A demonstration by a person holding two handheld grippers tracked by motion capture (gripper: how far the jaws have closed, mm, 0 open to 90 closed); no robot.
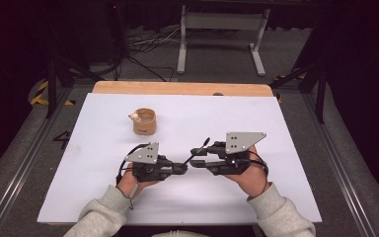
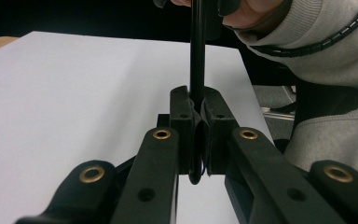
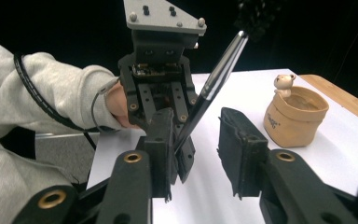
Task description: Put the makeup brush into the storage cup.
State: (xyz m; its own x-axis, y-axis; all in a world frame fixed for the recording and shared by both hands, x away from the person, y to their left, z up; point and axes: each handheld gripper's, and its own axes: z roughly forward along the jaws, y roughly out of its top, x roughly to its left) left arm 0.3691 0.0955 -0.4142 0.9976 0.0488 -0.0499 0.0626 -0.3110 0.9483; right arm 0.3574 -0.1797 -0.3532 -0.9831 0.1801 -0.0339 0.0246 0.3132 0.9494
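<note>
A thin black brush [image 1: 201, 148] with a dark bristle head slants up over the white sheet. My left gripper [image 1: 181, 168] is shut on its lower end; in the left gripper view the jaws [image 2: 196, 100] clamp the black handle [image 2: 196, 56], which rises straight up. My right gripper [image 1: 195, 163] faces it from the right. In the right gripper view its jaws [image 3: 198, 140] stand apart, with the handle [image 3: 214, 79] passing between them, close against the left pad [image 3: 164, 140] and well clear of the right one.
A tan cup [image 1: 144, 121] with a small bear figure [image 3: 284, 83] on its rim stands on the white sheet [image 1: 256, 113], back left of the grippers. A wooden table edge [image 1: 177, 88] lies behind. A metal stand [image 1: 222, 29] and cables are on the floor beyond.
</note>
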